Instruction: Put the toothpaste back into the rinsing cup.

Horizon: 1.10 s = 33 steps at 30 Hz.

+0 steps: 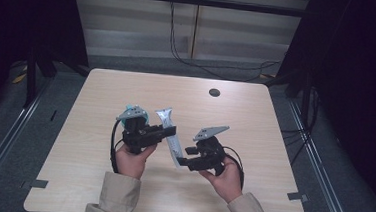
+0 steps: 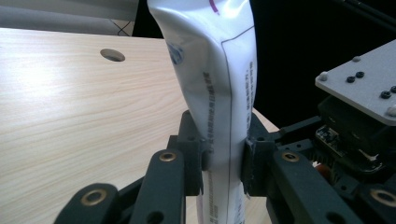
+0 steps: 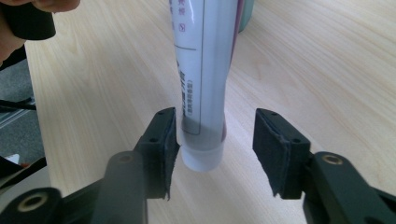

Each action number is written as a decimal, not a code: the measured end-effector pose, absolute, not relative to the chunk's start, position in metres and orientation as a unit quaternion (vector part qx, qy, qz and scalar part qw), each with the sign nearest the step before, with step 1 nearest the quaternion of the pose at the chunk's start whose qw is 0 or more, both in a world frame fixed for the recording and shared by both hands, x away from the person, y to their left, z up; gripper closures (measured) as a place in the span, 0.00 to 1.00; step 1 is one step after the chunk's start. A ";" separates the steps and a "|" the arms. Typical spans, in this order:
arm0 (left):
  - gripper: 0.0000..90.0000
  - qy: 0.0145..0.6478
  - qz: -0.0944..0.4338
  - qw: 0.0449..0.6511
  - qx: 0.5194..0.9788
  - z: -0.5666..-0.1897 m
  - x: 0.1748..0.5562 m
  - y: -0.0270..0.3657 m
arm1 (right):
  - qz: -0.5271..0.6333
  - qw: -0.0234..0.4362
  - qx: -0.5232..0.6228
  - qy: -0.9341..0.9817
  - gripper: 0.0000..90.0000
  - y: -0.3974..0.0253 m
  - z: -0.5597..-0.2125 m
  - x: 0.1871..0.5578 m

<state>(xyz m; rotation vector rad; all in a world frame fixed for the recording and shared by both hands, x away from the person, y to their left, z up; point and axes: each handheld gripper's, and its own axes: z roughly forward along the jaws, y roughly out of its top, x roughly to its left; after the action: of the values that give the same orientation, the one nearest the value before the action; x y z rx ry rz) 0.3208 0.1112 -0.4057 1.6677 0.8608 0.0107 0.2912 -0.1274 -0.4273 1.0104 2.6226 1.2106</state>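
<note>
White tube held above the desk between two claws.

The left claw (image 2: 223, 161) is clamped on the middle of the white tube (image 2: 212, 79), holding it over the desk (image 1: 127, 89); the right claw (image 3: 215, 142) stands apart, its jaws on either side of the tube's cap end, one pad just beside it.

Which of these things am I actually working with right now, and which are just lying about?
In the job:
white tube
left gripper, shut on the tube
right gripper, open around the tube's cap end

Lying about:
teal object behind the left gripper
table's cable hole
</note>
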 end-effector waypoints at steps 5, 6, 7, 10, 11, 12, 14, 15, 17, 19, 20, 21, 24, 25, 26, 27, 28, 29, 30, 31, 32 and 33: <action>0.83 0.372 0.015 0.593 0.714 -0.404 0.320 0.118 | 0.394 0.053 0.329 0.857 0.40 -0.133 -0.429 0.291; 0.83 0.371 0.019 0.592 0.715 -0.403 0.320 0.119 | 0.396 0.056 0.331 0.855 0.38 -0.135 -0.430 0.291; 0.83 0.371 0.022 0.592 0.715 -0.402 0.320 0.121 | 0.399 0.056 0.333 0.853 0.35 -0.138 -0.431 0.291; 0.83 0.372 0.027 0.591 0.715 -0.401 0.319 0.125 | 0.398 0.060 0.342 0.849 0.29 -0.145 -0.437 0.292; 0.83 0.373 0.029 0.591 0.715 -0.400 0.319 0.126 | 0.396 0.062 0.344 0.849 0.28 -0.147 -0.439 0.292; 0.83 0.372 0.031 0.591 0.715 -0.400 0.319 0.127 | 0.393 0.067 0.345 0.850 0.27 -0.149 -0.441 0.292; 0.83 0.372 0.036 0.591 0.715 -0.399 0.319 0.128 | 0.395 0.074 0.347 0.847 0.24 -0.155 -0.446 0.291; 0.83 0.372 0.039 0.590 0.716 -0.398 0.319 0.130 | 0.393 0.075 0.351 0.847 0.23 -0.156 -0.447 0.291; 0.83 0.372 0.041 0.590 0.715 -0.397 0.319 0.131 | 0.391 0.078 0.355 0.845 0.22 -0.160 -0.452 0.291; 0.83 0.372 0.044 0.589 0.716 -0.396 0.319 0.132 | 0.385 0.081 0.360 0.846 0.21 -0.164 -0.456 0.290; 0.83 0.372 0.044 0.589 0.716 -0.396 0.319 0.132 | 0.385 0.081 0.360 0.846 0.21 -0.164 -0.456 0.290; 0.83 0.374 0.045 0.590 0.714 -0.395 0.319 0.133 | 0.377 0.084 0.365 0.847 0.21 -0.167 -0.462 0.290; 0.83 0.372 0.049 0.589 0.715 -0.393 0.320 0.135 | 0.373 0.085 0.368 0.847 0.21 -0.170 -0.467 0.290; 0.83 0.373 0.052 0.588 0.716 -0.392 0.320 0.137 | 0.370 0.087 0.373 0.846 0.20 -0.173 -0.472 0.289; 0.83 0.373 0.053 0.589 0.715 -0.391 0.320 0.137 | 0.369 0.088 0.373 0.847 0.20 -0.174 -0.475 0.289; 0.83 0.372 0.055 0.588 0.716 -0.390 0.321 0.138 | 0.367 0.091 0.375 0.846 0.20 -0.176 -0.476 0.289; 0.83 0.372 0.055 0.588 0.716 -0.390 0.321 0.138 | 0.367 0.091 0.375 0.846 0.20 -0.176 -0.476 0.289; 0.83 0.372 0.057 0.587 0.717 -0.388 0.321 0.138 | 0.367 0.092 0.380 0.844 0.20 -0.179 -0.481 0.289; 0.83 0.372 0.057 0.587 0.717 -0.388 0.321 0.138 | 0.367 0.092 0.380 0.844 0.20 -0.179 -0.481 0.289; 0.83 0.371 0.059 0.585 0.719 -0.387 0.321 0.140 | 0.364 0.096 0.378 0.846 0.20 -0.180 -0.482 0.289; 0.83 0.372 0.060 0.586 0.717 -0.386 0.321 0.141 | 0.361 0.097 0.381 0.846 0.20 -0.181 -0.484 0.288; 0.83 0.372 0.062 0.587 0.716 -0.385 0.322 0.143 | 0.360 0.102 0.379 0.846 0.20 -0.183 -0.488 0.287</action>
<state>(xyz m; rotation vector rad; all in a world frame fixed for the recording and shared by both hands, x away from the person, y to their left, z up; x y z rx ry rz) 0.3219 0.1428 -0.3847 1.6691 0.8664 0.1455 0.2870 -0.1826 -0.4881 1.1187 2.4987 1.0633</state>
